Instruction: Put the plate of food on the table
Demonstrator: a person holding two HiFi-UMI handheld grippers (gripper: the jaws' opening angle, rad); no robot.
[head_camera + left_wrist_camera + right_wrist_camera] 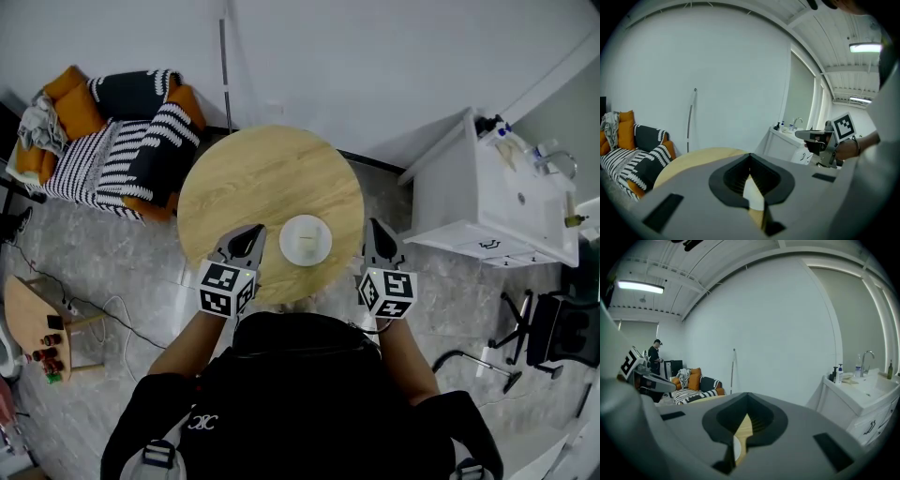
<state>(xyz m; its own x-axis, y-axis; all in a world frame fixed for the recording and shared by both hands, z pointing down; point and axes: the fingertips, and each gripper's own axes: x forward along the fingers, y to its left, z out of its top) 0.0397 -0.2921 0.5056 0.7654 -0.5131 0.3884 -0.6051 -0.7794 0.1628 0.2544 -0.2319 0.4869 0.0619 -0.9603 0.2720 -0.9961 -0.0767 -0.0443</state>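
Wood makes up the one round surface, pale and smooth. One round white plate sits on it, close to the edge nearest the person, with a small pale bit of food in the middle.

There are two grey grippers, each with a cube of black and white squares. The left hand-held gripper is by that near edge, just left of the plate. Its ribbed dark jaws are together and hold nothing. The right hand-held gripper is just past the surface's right edge, closed tight and empty too.

A stripy sofa with orange cushions stands beyond the surface's far left side.
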